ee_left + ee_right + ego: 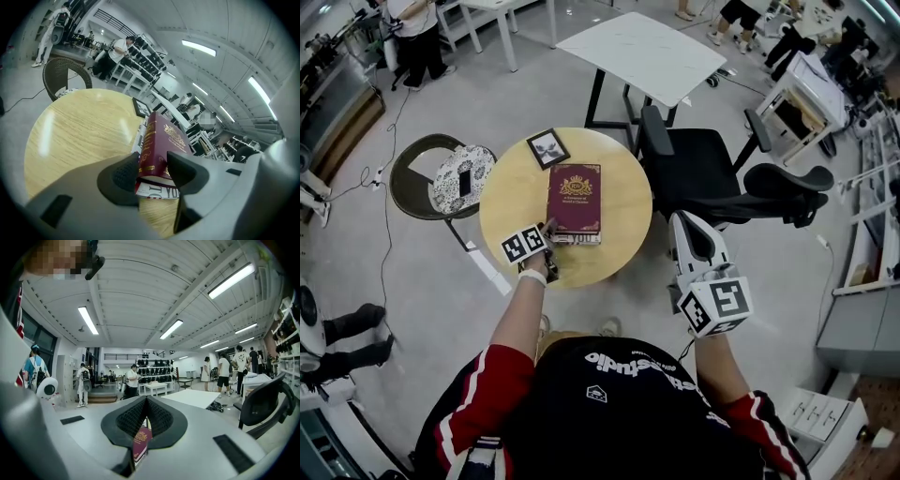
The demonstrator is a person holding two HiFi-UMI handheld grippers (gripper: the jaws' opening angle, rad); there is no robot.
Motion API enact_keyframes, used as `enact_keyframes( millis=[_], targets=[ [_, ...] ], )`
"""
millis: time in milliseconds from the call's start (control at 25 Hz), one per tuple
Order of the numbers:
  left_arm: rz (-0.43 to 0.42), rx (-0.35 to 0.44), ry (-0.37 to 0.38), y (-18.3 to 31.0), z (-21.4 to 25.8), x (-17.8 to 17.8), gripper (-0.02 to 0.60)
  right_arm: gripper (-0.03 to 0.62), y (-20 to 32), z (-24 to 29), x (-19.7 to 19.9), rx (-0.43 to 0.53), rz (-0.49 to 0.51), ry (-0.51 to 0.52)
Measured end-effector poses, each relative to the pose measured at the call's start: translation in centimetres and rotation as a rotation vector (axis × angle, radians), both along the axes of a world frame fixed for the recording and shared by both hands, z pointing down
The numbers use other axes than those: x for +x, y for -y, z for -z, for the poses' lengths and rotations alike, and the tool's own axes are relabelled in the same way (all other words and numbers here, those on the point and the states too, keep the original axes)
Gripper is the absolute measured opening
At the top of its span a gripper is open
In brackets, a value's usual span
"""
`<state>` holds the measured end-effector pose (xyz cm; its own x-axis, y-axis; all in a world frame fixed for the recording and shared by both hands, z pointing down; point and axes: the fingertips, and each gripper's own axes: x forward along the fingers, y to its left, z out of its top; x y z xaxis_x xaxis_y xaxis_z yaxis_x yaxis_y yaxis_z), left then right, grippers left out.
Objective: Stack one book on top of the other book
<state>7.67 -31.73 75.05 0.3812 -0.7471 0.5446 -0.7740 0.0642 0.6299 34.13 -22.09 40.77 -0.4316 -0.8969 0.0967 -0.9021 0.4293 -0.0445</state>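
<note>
Left gripper (152, 160) grips the near left corner of the red book (575, 195), one pad on the spine and one on the cover. That book lies on top of a white book (577, 239) near the middle of the round table (511, 202). Beyond them lies a small frame (547, 147). Off the table's right side, beside a black chair (703, 173), the right gripper (146, 404) has its jaws pressed together on nothing.

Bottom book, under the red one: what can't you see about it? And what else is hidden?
- Bottom book: head view, the maroon book covers all but a near strip, so its title is cut off.
- Same book, left gripper view: the left gripper hides most of its print.
- Framed picture: head view, too small to make out.
- Round table: right gripper view, the right gripper itself hides it.
</note>
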Motion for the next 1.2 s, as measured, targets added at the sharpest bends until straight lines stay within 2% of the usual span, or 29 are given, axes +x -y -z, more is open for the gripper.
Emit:
enact_keyframes(
  millis=[160, 480, 720, 1000, 1200],
  targets=[
    [-0.028, 0.003, 0.008, -0.2, 0.4, -0.6, 0.222, 0.026, 0.8, 0.4, -0.4, 0.005, -0.012, 0.008],
    [-0.02, 0.053, 0.032, 0.1, 3.4, -4.4, 0.225, 0.026, 1.7, 1.7, -2.6, 0.021, -0.02, 0.023],
    [-0.096, 0.131, 0.1, 0.4, 7.2, -5.1, 0.225, 0.026, 2.2, 3.4, -4.3, 0.054, -0.04, 0.027],
    [-0.16, 0.224, 0.137, 0.7, 12.5, -5.9, 0.225, 0.026, 1.9, 5.0, -5.3, 0.075, -0.07, 0.037],
    [-0.211, 0.323, 0.179, 1.0, 17.5, -6.4, 0.225, 0.026, 1.6, 6.1, -6.1, 0.079, -0.089, 0.044]
  ],
)
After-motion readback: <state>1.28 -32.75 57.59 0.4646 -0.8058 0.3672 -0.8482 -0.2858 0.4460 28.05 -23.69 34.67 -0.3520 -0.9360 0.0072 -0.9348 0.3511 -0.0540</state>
